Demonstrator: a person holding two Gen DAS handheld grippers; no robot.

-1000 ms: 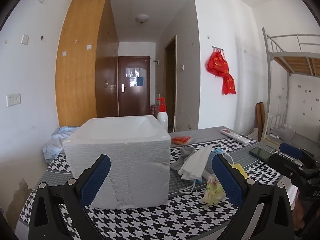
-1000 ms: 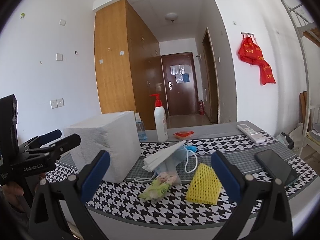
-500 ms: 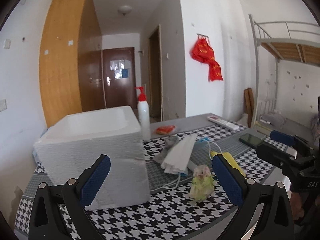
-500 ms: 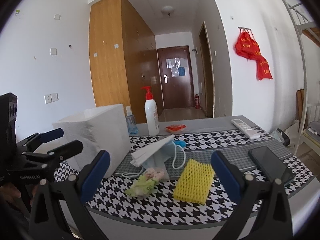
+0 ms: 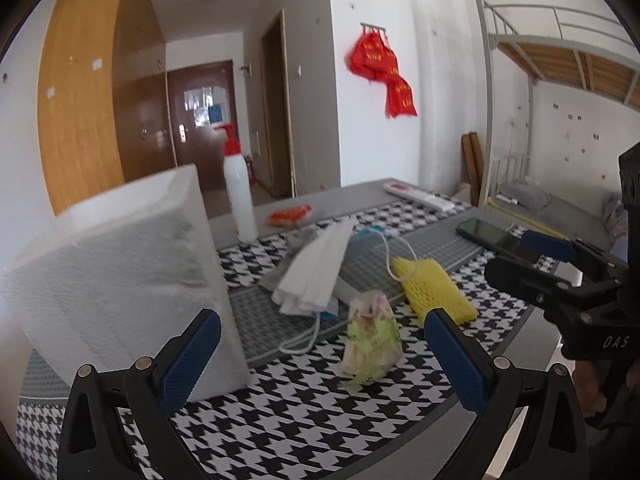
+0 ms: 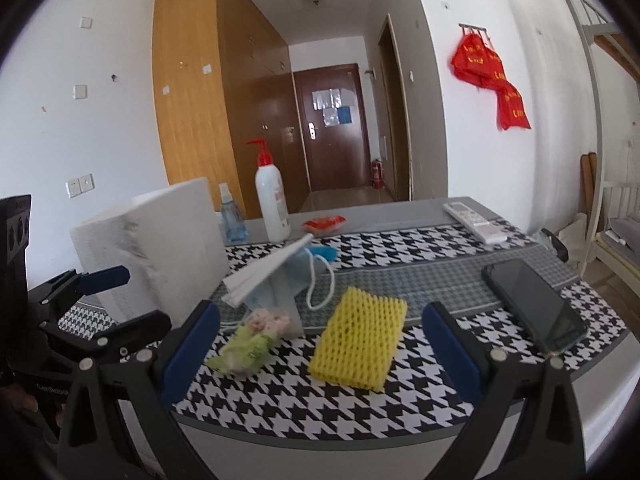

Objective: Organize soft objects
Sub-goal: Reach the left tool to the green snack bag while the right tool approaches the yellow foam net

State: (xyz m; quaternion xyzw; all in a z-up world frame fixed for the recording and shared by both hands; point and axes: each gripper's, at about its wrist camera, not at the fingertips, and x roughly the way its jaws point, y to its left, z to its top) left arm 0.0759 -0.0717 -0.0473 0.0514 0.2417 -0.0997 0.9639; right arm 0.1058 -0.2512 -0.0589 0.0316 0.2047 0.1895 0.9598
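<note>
A white foam box (image 5: 120,276) (image 6: 160,244) stands at the left of the houndstooth table. To its right lies a heap of face masks (image 5: 316,272) (image 6: 276,276), a crumpled green and pink plastic bag (image 5: 372,340) (image 6: 252,340) and a yellow foam net sleeve (image 5: 434,290) (image 6: 360,338). My left gripper (image 5: 320,356) is open, held before the bag, with nothing between its fingers. Over the table's front edge my right gripper (image 6: 320,356) is open and empty, with the yellow sleeve just ahead of it.
A white pump bottle (image 6: 272,196) with a red top, a small blue spray bottle (image 6: 230,216) and an orange packet (image 6: 324,223) stand at the back. A remote (image 6: 474,222) and a dark phone (image 6: 534,310) lie at the right. A bunk bed (image 5: 560,80) is beyond the table.
The left gripper has swung right, away from the foam box and toward the bag and masks. The right gripper has moved a little closer to the yellow sleeve. Both stayed open.
</note>
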